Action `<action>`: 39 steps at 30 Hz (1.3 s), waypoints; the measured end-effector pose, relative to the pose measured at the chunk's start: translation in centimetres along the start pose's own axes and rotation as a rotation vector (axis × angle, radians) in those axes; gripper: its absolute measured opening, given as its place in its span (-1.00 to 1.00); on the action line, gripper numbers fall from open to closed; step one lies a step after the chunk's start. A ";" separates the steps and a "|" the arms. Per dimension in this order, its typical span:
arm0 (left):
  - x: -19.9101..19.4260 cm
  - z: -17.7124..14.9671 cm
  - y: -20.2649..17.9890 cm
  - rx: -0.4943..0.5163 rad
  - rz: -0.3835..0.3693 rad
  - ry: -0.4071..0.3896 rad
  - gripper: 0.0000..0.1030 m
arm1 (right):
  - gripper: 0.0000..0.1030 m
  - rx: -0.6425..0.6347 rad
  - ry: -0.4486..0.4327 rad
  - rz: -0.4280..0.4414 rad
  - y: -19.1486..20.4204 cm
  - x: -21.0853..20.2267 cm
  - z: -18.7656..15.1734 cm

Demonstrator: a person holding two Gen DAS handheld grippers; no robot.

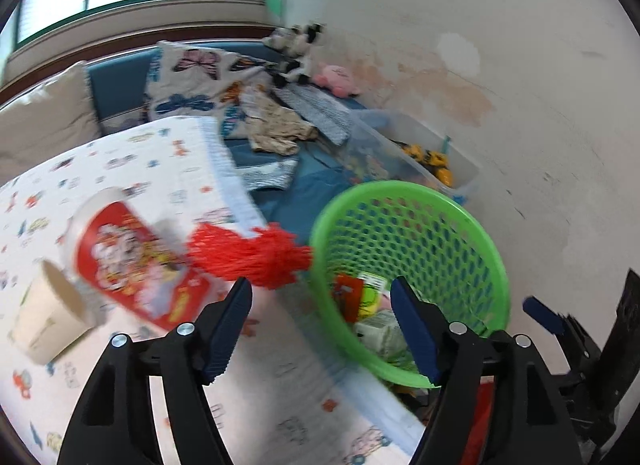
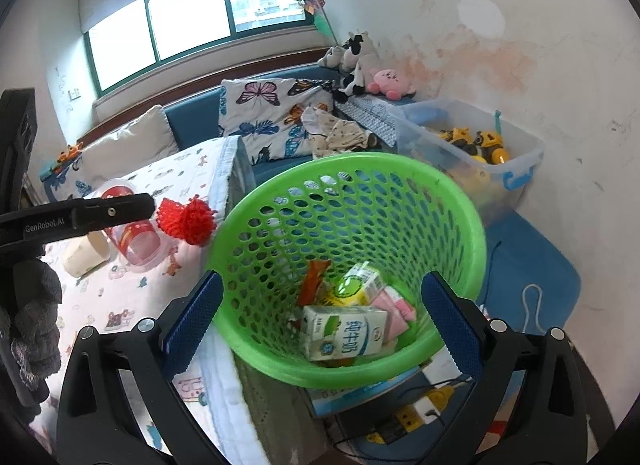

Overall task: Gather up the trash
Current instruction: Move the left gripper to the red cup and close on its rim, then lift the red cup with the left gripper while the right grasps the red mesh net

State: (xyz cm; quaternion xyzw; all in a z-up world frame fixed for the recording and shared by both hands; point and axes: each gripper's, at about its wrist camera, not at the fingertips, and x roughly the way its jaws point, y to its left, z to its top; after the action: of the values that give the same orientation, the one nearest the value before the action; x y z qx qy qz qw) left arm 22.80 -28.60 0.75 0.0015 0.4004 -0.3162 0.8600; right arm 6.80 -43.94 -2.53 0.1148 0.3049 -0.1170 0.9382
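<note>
A green mesh basket (image 2: 360,201) stands beside the quilted table and holds milk cartons (image 2: 344,335) and wrappers. My right gripper (image 2: 320,317) is open and empty, its jaws on either side of the basket's near rim. My left gripper (image 1: 324,329) is open and empty above the table edge, next to the basket (image 1: 440,217). On the table lie a red-labelled plastic cup (image 1: 136,261) on its side, a paper cup (image 1: 48,313) and a red pom-pom (image 1: 248,253). These also show in the right wrist view: plastic cup (image 2: 136,241), paper cup (image 2: 86,253), pom-pom (image 2: 186,221).
A patterned quilt (image 2: 132,305) covers the table. Behind it is a blue sofa with butterfly cushions (image 2: 272,113), clothes and plush toys (image 2: 388,81). A clear bin of yellow toys (image 2: 476,145) stands by the wall. Cables and boxes (image 2: 408,413) lie on the floor under the basket.
</note>
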 end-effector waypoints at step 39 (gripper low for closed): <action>4.9 2.1 13.4 -0.566 0.318 0.080 0.65 | 0.91 -0.073 0.098 0.156 4.8 3.1 -1.2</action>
State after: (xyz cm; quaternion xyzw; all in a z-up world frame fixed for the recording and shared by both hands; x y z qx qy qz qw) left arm 33.90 -21.05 -4.56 -0.1628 0.5005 -0.0534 0.8486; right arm 9.97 -39.53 -4.67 0.1093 0.3446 -0.0267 0.9320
